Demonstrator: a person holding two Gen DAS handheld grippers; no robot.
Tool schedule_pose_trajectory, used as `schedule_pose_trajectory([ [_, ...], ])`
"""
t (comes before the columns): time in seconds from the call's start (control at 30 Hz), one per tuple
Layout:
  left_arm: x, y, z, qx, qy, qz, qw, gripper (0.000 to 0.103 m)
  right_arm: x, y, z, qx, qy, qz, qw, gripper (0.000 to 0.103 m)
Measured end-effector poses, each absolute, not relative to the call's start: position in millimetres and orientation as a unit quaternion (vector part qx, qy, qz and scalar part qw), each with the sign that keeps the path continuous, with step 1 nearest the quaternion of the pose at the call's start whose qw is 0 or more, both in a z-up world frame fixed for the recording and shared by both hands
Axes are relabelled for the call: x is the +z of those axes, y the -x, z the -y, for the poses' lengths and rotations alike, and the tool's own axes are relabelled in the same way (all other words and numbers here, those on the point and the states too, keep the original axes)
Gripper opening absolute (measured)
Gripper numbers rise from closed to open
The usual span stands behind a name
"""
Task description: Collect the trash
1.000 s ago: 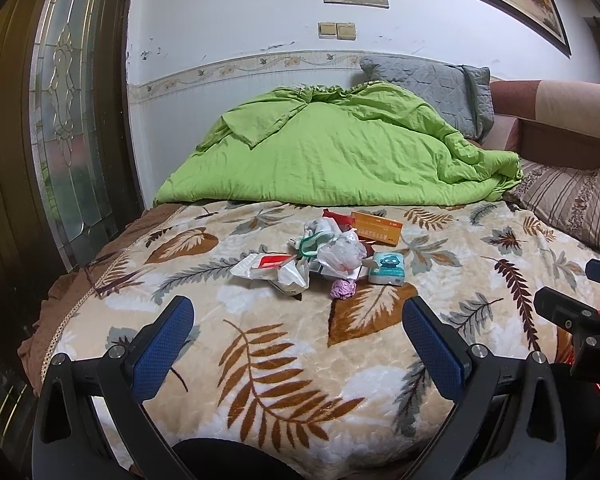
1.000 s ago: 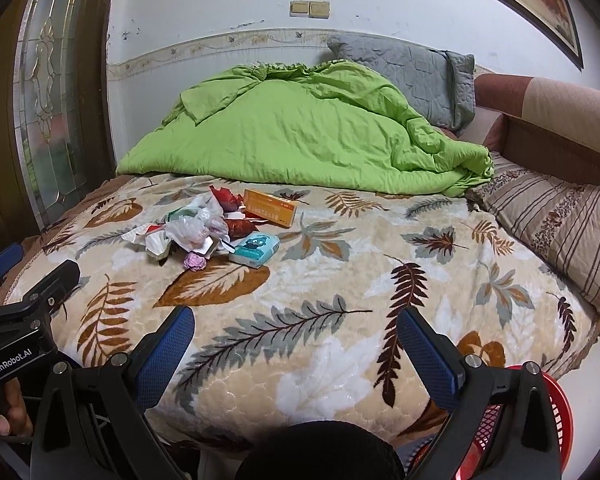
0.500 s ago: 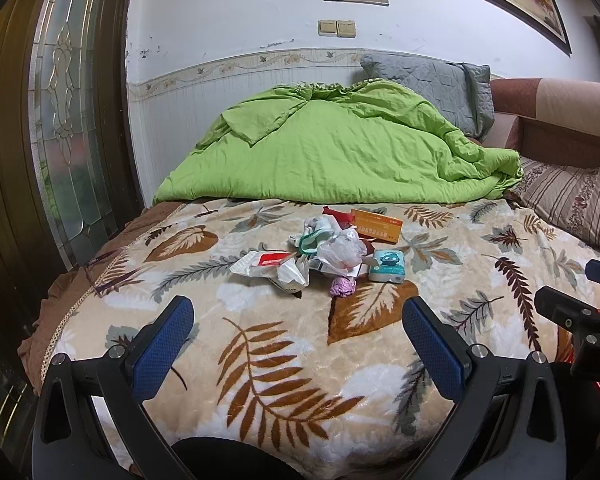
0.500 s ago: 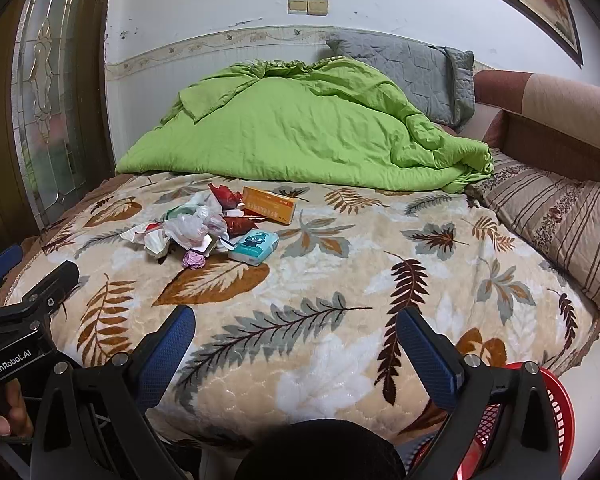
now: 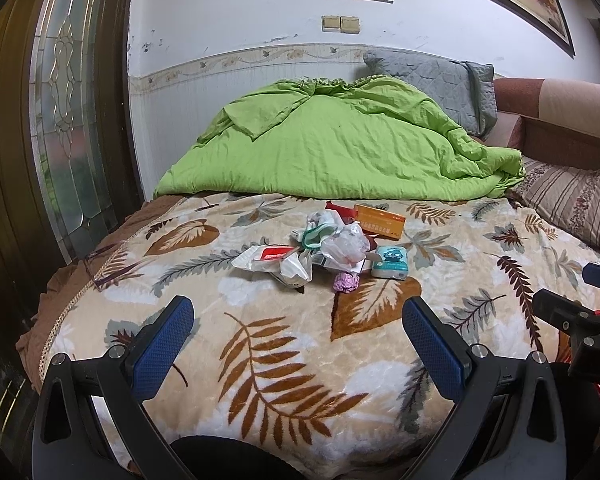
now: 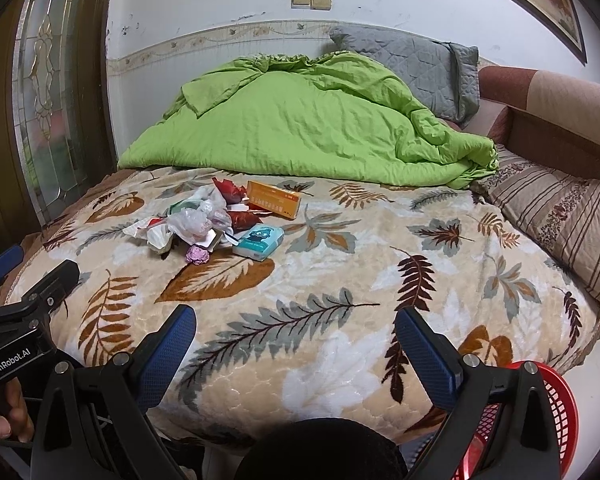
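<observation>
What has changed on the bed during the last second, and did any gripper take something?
Almost nothing changed. The right gripper crept slightly nearer the bed; the left gripper kept its place. Both stayed open and empty. The trash pile, the orange box, the blue tissue pack and the red basket lie as before.

Left gripper (image 5: 298,326) held level, fingers (image 5: 162,344) spread wide, empty. Right gripper (image 6: 296,332) alongside, fingers (image 6: 424,350) spread wide, empty.
</observation>
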State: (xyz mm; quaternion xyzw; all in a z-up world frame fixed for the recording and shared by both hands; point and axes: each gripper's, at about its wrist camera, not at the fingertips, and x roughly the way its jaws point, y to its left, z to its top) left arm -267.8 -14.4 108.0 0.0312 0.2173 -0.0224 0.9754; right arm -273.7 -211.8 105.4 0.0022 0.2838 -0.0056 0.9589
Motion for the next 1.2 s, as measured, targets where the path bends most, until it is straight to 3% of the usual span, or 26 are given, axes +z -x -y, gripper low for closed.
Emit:
schedule_pose_trajectory([
  [0.47, 106, 248, 0, -0.023, -0.005, -0.249, 0.968, 0.103, 103, 255, 208, 0.035, -0.02, -0.309, 0.95, 0.097],
  [0.73, 105, 200, -44, -0.033, 0.079, -0.315, 0.945, 0.103, 107, 209, 192, 0.14, -0.051, -0.344, 0.927, 0.087],
  [0.93, 86, 158, -78, -0.045, 0.177, -0.372, 0.91, 0.103, 112, 146, 167, 0.183, -0.096, -0.364, 0.908, 0.086],
  [1.1, 79, 135, -94, -0.044, 0.216, -0.386, 0.896, 0.089, 99, 83, 143, 0.177, -0.121, -0.401, 0.891, 0.079],
  [1.2, 76, 122, -102, -0.042, 0.235, -0.394, 0.887, 0.088, 86, 51, 136, 0.164, -0.141, -0.423, 0.88, 0.074],
])
